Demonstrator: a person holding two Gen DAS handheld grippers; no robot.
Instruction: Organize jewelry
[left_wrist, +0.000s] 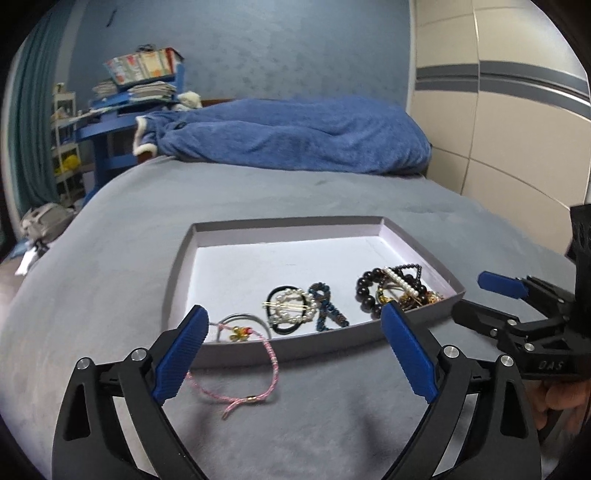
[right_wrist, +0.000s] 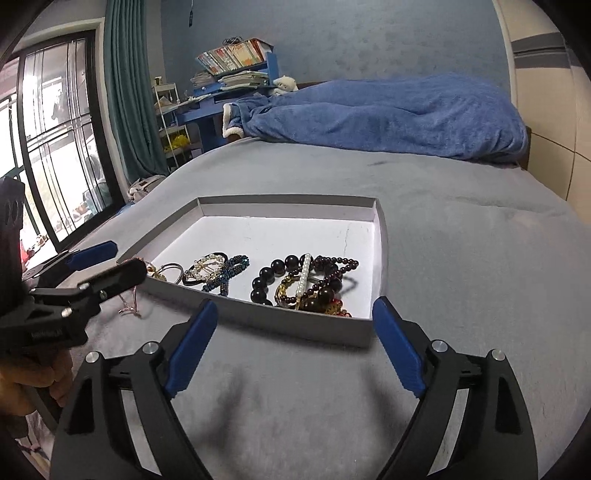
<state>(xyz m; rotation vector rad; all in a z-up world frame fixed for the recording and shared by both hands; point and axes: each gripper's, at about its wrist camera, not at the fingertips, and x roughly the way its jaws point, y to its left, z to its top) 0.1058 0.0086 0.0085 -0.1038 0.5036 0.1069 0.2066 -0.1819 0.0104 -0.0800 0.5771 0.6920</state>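
Observation:
A shallow grey box (left_wrist: 280, 347) with a white floor lies on the bed; it also shows in the right wrist view (right_wrist: 295, 325). Inside are a pearl clip on a black hair tie (left_wrist: 290, 312), a blue beaded piece (left_wrist: 327, 306) and a heap of dark bead bracelets (left_wrist: 391, 291), which also show in the right wrist view (right_wrist: 303, 284). A pink cord bracelet (left_wrist: 255, 373) hangs over the box's front wall onto the bed. My left gripper (left_wrist: 295, 347) is open just before it. My right gripper (right_wrist: 291, 347) is open at the box's near right corner.
The grey bedspread (left_wrist: 332, 199) runs far behind the box. A rumpled blue blanket (left_wrist: 295, 136) lies at the head of the bed. A blue desk with stacked books (left_wrist: 136, 88) stands at the back left. A window (right_wrist: 48, 147) is at the left.

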